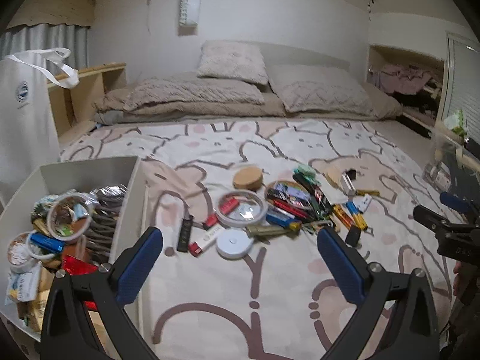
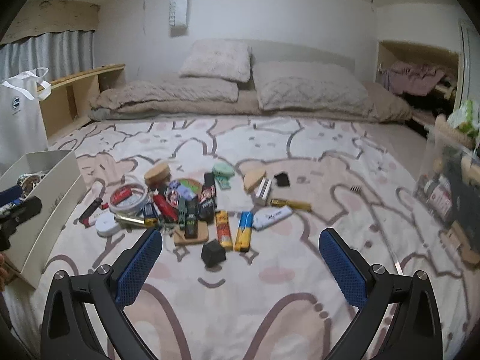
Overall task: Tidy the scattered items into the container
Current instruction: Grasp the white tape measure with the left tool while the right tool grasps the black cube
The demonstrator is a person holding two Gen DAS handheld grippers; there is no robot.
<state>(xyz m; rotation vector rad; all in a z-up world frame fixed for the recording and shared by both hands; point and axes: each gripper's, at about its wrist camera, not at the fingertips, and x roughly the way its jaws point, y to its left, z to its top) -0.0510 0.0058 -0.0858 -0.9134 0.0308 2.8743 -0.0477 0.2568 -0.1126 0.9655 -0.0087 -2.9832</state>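
We see a heap of small things (image 2: 186,207) on the bed (image 2: 300,270), in the middle of the frame. The box (image 1: 90,165) sits at the lower left, with more things in it. Behind the heap, at the top, lie the pillows (image 2: 309,87). A bag (image 1: 24,105) stands behind the box.

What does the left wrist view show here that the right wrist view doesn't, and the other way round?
Only the left wrist view looks into the white box, already holding packets and tape rolls. Only the right wrist view shows the small black cube plainly, just ahead of the open right gripper. Both show the clutter pile on the bedspread, the cork lid and the pillows.
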